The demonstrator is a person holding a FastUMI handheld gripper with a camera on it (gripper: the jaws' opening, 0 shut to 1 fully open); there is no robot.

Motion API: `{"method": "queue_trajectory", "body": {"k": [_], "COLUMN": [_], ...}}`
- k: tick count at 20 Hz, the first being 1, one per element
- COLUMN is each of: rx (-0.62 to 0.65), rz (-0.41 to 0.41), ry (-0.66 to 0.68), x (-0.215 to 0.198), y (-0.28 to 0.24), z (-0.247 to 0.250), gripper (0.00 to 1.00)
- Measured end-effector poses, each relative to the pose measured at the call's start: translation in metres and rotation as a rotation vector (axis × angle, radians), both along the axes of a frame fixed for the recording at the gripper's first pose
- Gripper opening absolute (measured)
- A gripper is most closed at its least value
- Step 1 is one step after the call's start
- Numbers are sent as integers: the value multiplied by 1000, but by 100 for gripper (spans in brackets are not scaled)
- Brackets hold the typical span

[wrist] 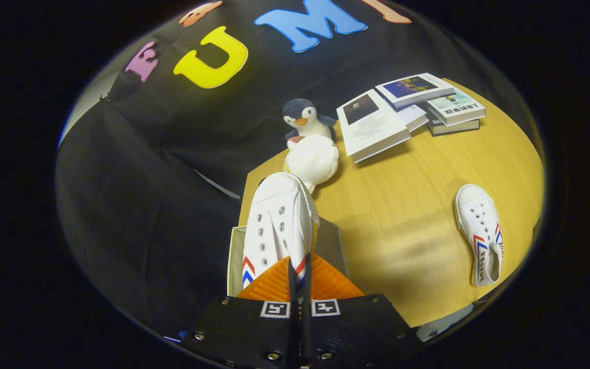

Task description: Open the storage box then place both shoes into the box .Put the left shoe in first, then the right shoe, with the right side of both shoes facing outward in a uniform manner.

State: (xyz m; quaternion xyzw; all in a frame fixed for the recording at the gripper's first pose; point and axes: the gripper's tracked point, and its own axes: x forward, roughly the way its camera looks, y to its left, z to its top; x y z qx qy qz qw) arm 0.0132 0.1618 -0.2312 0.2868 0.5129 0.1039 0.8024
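a round, light wooden table (418,205) is seen, and every place below is told from it. at the table's near left edge an open, pale grey storage box (332,241) with a cream inner wall is seen, partly hidden by the held shoe. on the table's far side, a loose stack of white-covered books (407,110) is spread. at the far left edge of the table a grey and white plush penguin (305,119) is seated upright, and a round white plush toy (313,160) is lying just in front of it, touching it.

a white canvas lace-up shoe with red and blue chevrons (277,225) is held over the open box at the table's near left edge; its long axis runs straight away from the fingers, toe pointed toward the white plush toy, heel end at the fingers. a second white canvas shoe with matching chevrons (481,233) is lying on the table's right side, well apart from the box, long axis running near to far, toe pointed toward the books.

the hand-held gripper (299,279) is nearly closed, both fingers pressed on the heel part of the held shoe.
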Motion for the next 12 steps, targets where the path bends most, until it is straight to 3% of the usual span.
{"method": "queue_trajectory", "body": {"k": [12], "rx": [-11], "rz": [78], "ry": [30], "x": [-3], "y": [93], "z": [-27], "gripper": [1]}}
